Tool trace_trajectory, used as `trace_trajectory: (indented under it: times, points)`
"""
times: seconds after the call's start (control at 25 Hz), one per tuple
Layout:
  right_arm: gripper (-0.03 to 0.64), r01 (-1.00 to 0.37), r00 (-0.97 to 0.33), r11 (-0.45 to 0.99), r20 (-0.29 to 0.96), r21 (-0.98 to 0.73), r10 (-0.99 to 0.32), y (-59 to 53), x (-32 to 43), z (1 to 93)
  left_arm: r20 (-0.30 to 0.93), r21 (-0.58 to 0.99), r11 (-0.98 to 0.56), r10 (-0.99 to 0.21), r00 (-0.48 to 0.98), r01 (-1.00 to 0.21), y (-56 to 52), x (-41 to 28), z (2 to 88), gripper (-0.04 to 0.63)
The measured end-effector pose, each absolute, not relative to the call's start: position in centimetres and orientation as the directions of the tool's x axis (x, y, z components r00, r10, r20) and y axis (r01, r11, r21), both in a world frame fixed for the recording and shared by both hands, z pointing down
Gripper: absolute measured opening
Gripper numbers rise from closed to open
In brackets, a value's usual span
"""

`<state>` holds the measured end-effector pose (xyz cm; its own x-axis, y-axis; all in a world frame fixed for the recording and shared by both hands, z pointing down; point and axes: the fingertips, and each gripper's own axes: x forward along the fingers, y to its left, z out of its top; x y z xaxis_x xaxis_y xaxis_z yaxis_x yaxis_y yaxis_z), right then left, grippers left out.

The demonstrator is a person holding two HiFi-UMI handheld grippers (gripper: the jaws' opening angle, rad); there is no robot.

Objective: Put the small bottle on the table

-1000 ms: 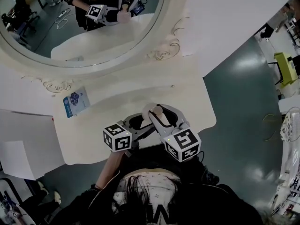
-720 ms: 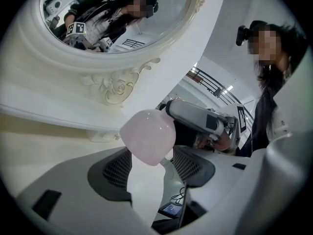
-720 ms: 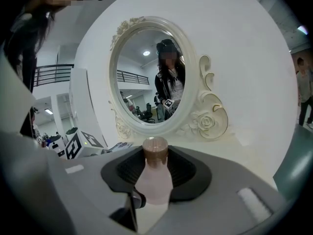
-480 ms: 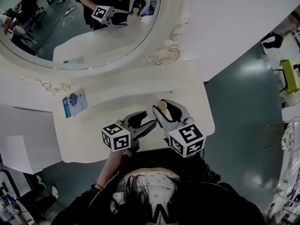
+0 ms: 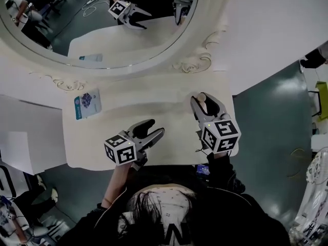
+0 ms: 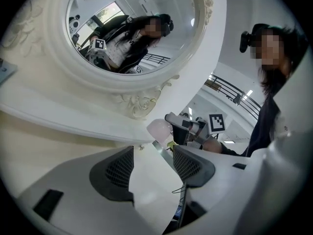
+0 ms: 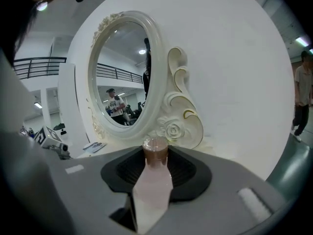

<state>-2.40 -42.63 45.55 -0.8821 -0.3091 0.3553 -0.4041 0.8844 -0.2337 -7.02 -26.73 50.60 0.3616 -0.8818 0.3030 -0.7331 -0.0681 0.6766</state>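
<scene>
A small pale pink bottle [image 7: 154, 180] with a brown neck and clear cap is clamped between the jaws of my right gripper [image 7: 156, 166], cap pointing forward. In the head view the right gripper [image 5: 204, 101] hangs over the right end of the cream vanity table [image 5: 128, 104], and the bottle [image 5: 203, 97] shows at its tips. Whether the bottle touches the table I cannot tell. My left gripper [image 5: 154, 128] sits near the table's front edge, open and empty. In the left gripper view the left gripper [image 6: 152, 163] faces the bottle [image 6: 160, 128].
A large oval mirror [image 5: 102, 35] in an ornate white frame [image 5: 192, 64] stands at the back of the table. A blue and white packet [image 5: 87, 104] lies at the table's left. White panels stand on the left, and dark green floor lies to the right.
The two grippers have come apart. The right one carried the bottle to the right and farther back towards the mirror frame. The left one stayed near the front edge.
</scene>
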Motion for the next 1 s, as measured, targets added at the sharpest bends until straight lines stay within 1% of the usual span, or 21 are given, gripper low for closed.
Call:
trace_trajectory:
  times: [0.52,0.76,0.88,1.0]
  points:
    - [0.15,-0.45,-0.832,0.876,0.435,-0.171,-0.343,-46.5,-3.3,49.8,0.327,0.676,-0.016,-0.889,0.32,-0.737,-25.1,-7.9,50.9,0.25]
    - [0.15,-0.427,-0.832,0.897,0.437,-0.115,-0.34,-46.1,-3.9,50.0,0.333,0.672,-0.002,-0.892,0.304,-0.74,-24.6,-8.7,50.9,0.25]
    - [0.15,-0.412,-0.832,0.909,0.435,-0.067,-0.344,-45.8,-4.0,50.1,0.329,0.674,-0.008,-0.892,0.31,-0.739,-24.6,-8.7,50.8,0.25]
    - [0.15,-0.409,-0.837,0.911,0.421,-0.058,-0.35,-45.8,-4.1,50.2,0.327,0.676,-0.017,-0.889,0.321,-0.737,-24.7,-8.5,50.9,0.25]
